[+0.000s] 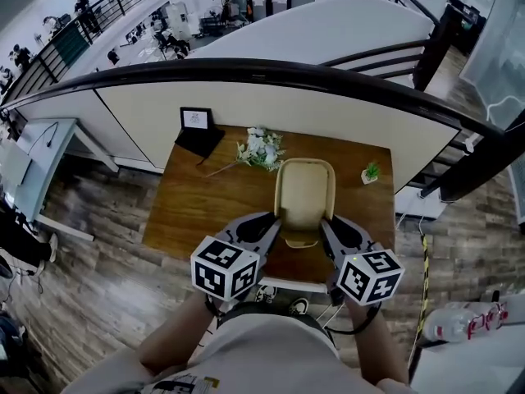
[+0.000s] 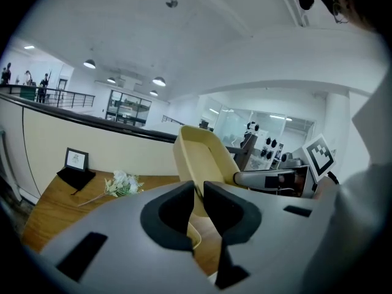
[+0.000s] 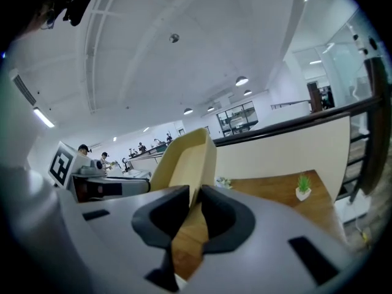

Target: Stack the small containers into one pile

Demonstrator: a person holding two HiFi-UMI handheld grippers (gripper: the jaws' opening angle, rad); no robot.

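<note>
A beige oblong container [image 1: 305, 191] hangs tilted above the wooden table [image 1: 205, 208], held from both sides. My left gripper [image 1: 277, 220] is shut on its left rim and my right gripper [image 1: 326, 222] on its right rim. In the left gripper view the container [image 2: 205, 155] rises between the pads of the left gripper [image 2: 199, 192], and a second beige rim [image 2: 193, 237] shows below it. That lower piece [image 1: 300, 240] also peeks out under the held one in the head view. In the right gripper view the right gripper [image 3: 195, 196] pinches the container wall [image 3: 184, 161].
A framed picture [image 1: 196, 121] on a black stand, a spray of white flowers [image 1: 261, 148] and a small potted plant [image 1: 371, 173] stand along the table's far side. A curved black railing [image 1: 271, 71] runs behind. A plastic bottle [image 1: 459, 322] lies at the right.
</note>
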